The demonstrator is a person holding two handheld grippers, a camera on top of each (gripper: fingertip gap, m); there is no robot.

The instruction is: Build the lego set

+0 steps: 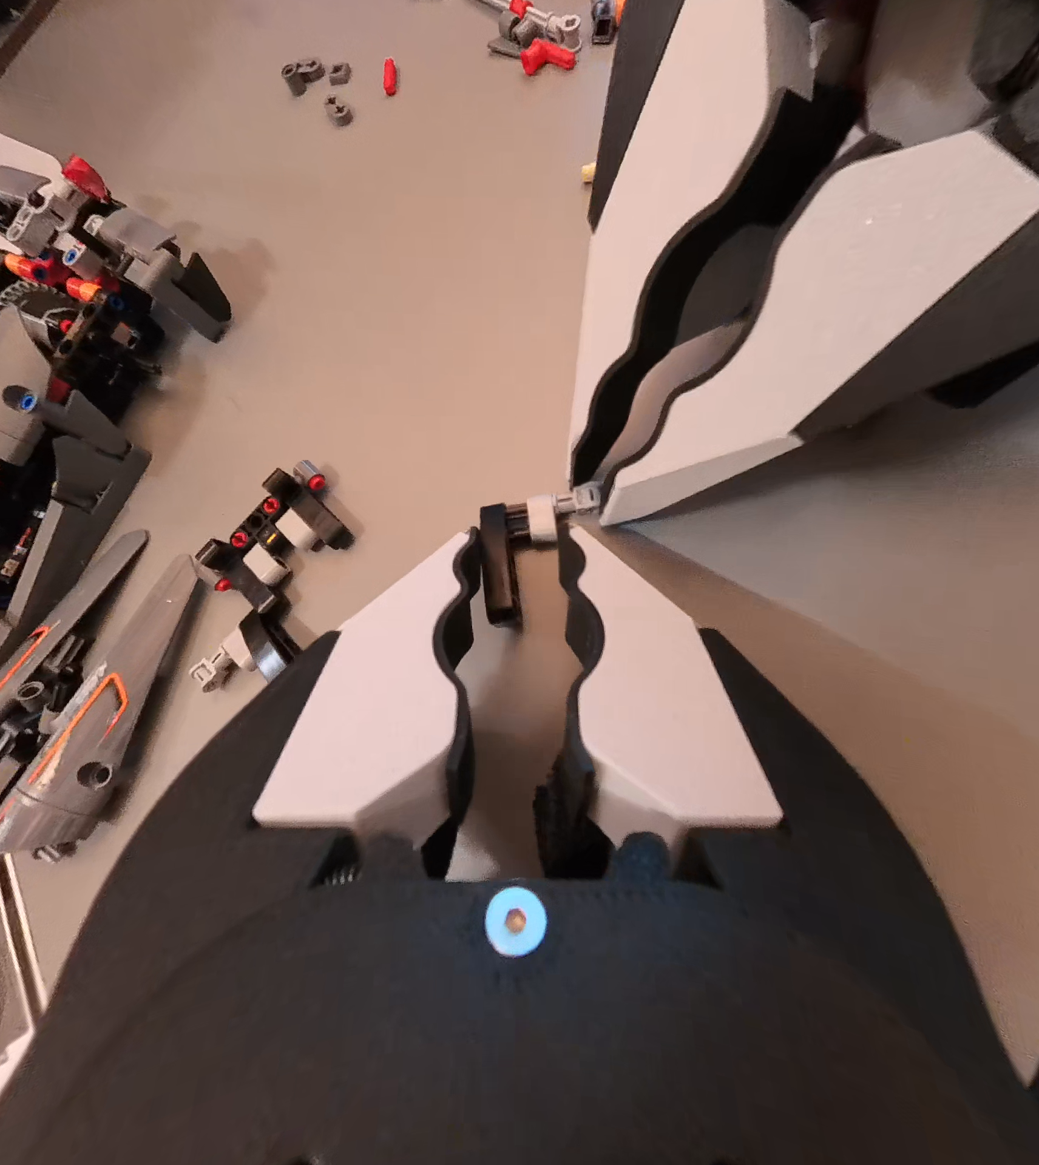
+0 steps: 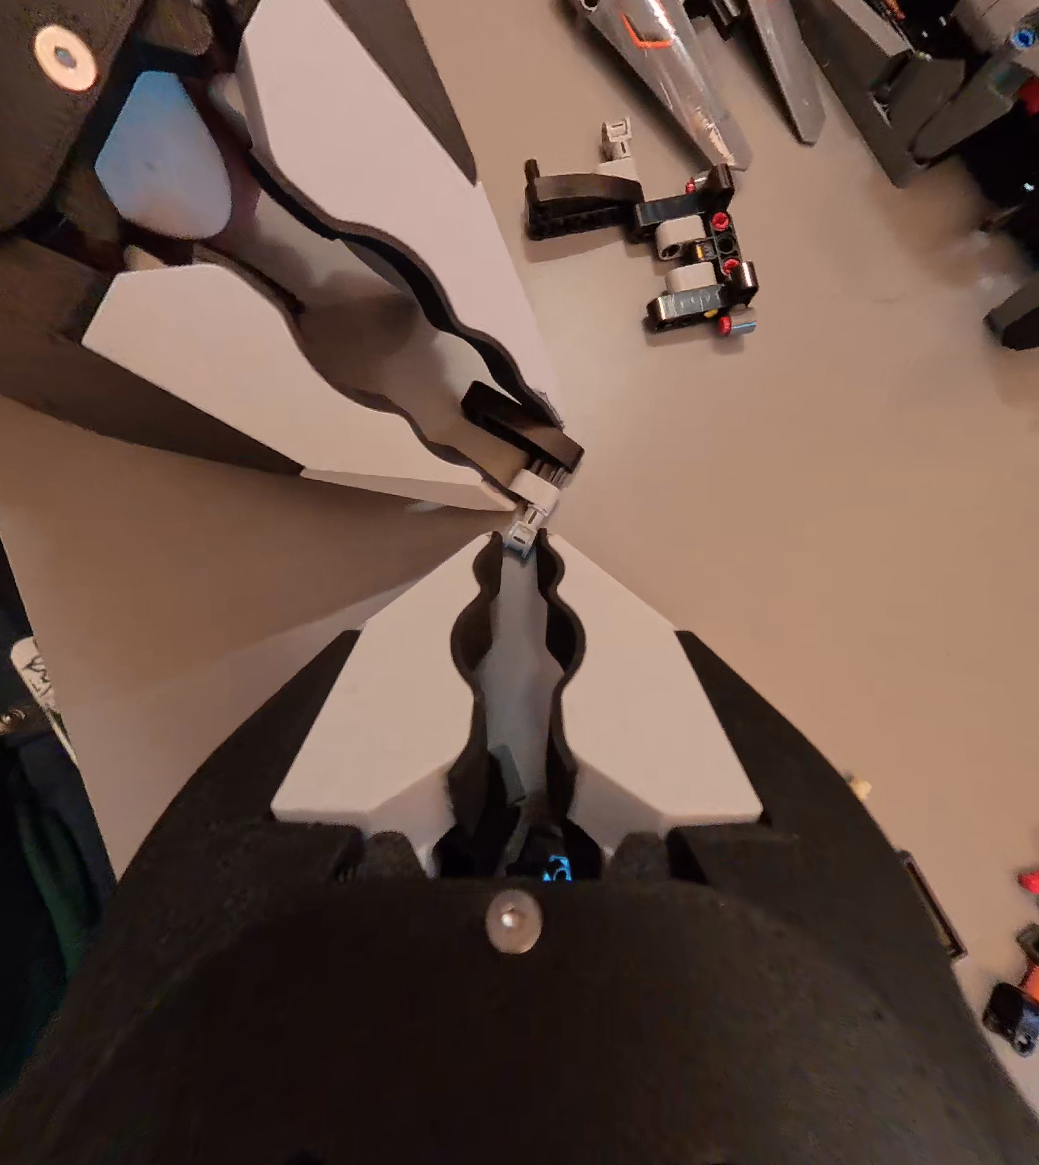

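- A small black lego beam (image 1: 498, 567) is clamped at the tips of the left gripper (image 1: 517, 536); the jaws are narrowed onto it, and the beam lies along the inside of the left finger.
- A black axle with a white bush (image 1: 543, 517) sticks out sideways from the beam's end.
- A light grey pin (image 2: 520, 536) is pinched at the very tips of the right gripper (image 2: 518, 537), whose jaws are nearly closed around it.
- The pin's free end meets the white bush, so the two grippers stand tip to tip above the grey table (image 1: 416, 284), the right one angled in from the upper right of the left wrist view.
- A black-and-grey subassembly with red pins (image 1: 271, 548) lies near on the table.
- Grey wing panels (image 1: 94, 693) and the large dark model (image 1: 31, 353) lie farther left.
- Loose red and grey parts (image 1: 340, 82) are scattered well apart at the far edge.
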